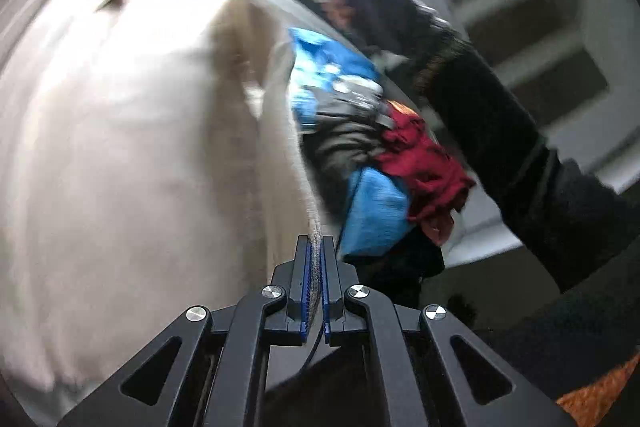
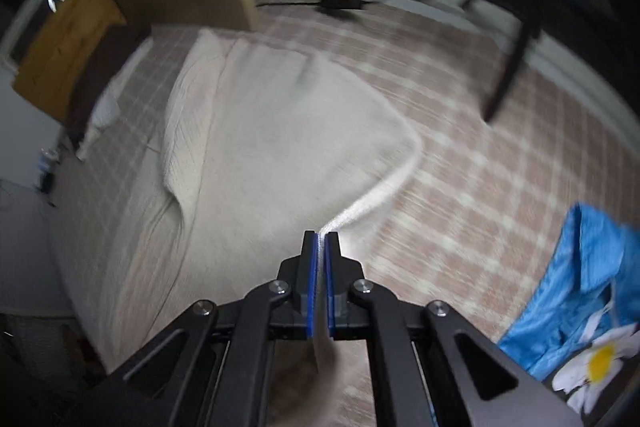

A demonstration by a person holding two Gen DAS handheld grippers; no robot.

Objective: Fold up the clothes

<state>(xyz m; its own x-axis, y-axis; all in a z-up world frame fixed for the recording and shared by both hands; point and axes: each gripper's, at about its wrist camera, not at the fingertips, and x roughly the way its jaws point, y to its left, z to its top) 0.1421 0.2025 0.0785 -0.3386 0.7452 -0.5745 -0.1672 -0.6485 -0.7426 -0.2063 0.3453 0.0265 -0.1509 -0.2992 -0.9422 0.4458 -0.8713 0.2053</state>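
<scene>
Both jaws nearly closed: the left hand-held gripper (image 1: 316, 247) and right hand-held gripper (image 2: 321, 241) each pinch the cream garment's (image 2: 280, 131) edge; motion blurs the clothes pile (image 1: 372, 155).

A home bedroom: checked bedspread (image 2: 460, 131), heaped clothes (image 1: 384, 163).

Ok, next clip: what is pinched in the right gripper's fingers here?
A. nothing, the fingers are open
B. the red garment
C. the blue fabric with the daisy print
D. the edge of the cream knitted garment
D: in the right wrist view the right gripper has its fingers closed on a twisted edge of the cream knitted garment, which trails out over the checked cover.
</scene>
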